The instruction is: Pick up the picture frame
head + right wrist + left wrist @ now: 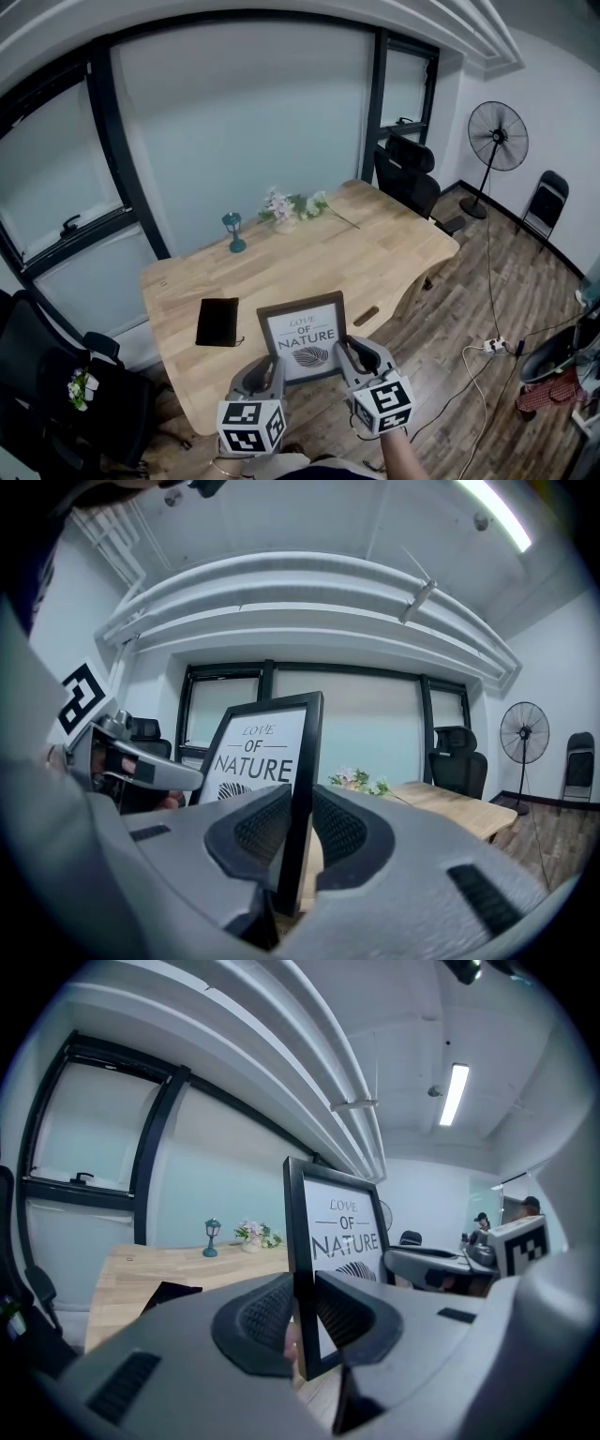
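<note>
Frame (302,336) upright, pinched from both sides.
Your left fingers (258,1316) clamp its left edge and your right fingers (349,832) its right, at the surface's (309,253) near edge.

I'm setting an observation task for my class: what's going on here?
A person holds a hand-held gripper in each hand, both shut on the frame: the left hand-held gripper on its left edge, the right hand-held gripper on its right edge. The frame stands upright at the table's near edge, print facing the person. Whether it is off the tabletop I cannot tell. A black pouch, a lantern and flowers lie further back.
</note>
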